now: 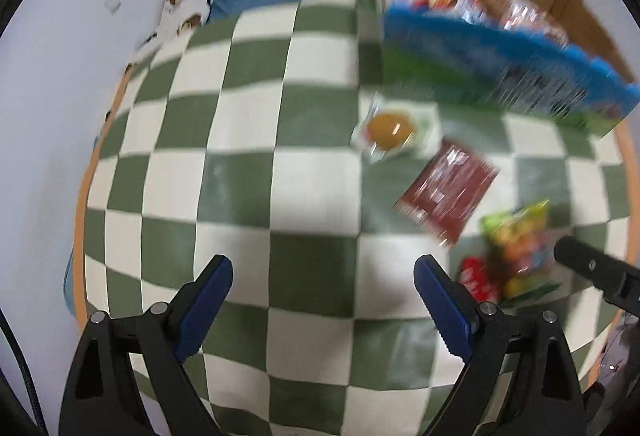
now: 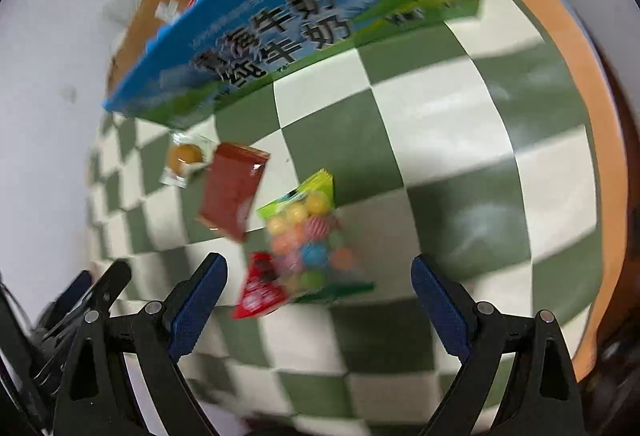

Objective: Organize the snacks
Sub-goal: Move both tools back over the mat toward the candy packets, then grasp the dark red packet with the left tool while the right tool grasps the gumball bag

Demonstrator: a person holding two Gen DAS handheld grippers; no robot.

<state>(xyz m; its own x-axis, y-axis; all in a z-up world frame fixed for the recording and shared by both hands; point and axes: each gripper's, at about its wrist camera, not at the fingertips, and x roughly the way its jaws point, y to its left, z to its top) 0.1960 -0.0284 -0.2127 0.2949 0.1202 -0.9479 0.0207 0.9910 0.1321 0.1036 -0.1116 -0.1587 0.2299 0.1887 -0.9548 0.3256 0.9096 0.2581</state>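
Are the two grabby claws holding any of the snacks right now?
No. The left gripper and the right gripper are both wide open, with only the checkered cloth between their fingers.

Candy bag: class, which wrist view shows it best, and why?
The right wrist view. The candy bag lies near the picture's centre, ahead of the open right gripper, its coloured balls distinguishable. In the left wrist view the candy bag sits blurred at the right edge, beside the red packet.

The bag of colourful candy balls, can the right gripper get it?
Probably yes. The bag of candy balls lies flat on the checkered cloth, just ahead of the right gripper, whose fingers stand wide open. Nothing covers it; only a small red packet overlaps its corner.
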